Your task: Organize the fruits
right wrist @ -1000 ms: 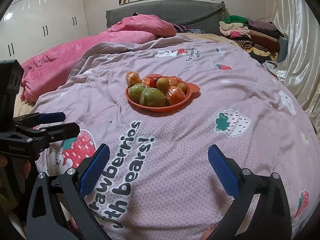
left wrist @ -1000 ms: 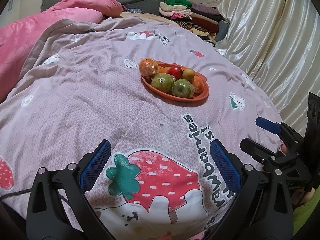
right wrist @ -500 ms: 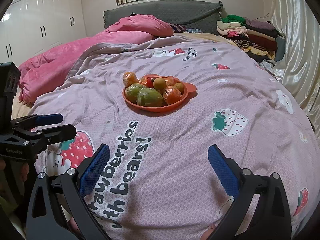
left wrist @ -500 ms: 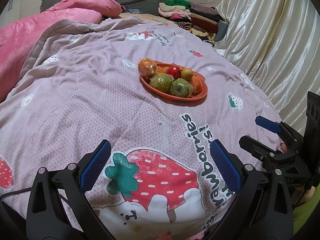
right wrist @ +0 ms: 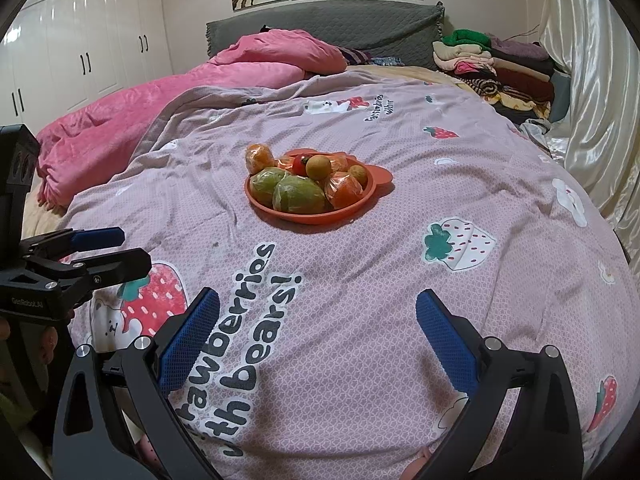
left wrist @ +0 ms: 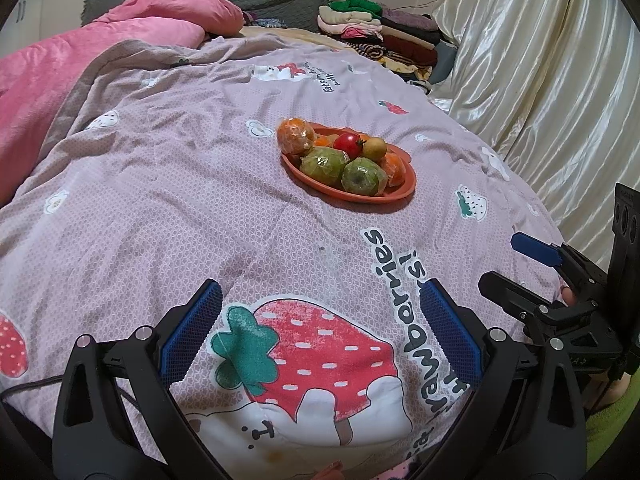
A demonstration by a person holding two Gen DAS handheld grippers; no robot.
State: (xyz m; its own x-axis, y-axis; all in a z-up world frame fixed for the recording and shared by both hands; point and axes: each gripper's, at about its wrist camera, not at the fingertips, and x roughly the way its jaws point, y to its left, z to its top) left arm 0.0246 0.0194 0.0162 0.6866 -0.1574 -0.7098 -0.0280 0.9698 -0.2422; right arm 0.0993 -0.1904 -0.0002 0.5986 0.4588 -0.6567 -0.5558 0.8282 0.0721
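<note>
Fruits [left wrist: 344, 162] heaped on oval plate [left wrist: 404, 190] — long axis left-right; both grippers' fingers spread, empty.

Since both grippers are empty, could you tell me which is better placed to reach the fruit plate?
Probably the right gripper: the orange plate lies nearly straight ahead of it, whereas it sits off to the right of the left gripper. Both are open.

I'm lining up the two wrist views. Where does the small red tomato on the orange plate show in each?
Left wrist view: small red tomato, upper centre, at the far side of the orange plastic plate.
Right wrist view: tomato, upper centre, mostly hidden behind the round brown fruit.
Shared landmark: the folded clothes pile.
</note>
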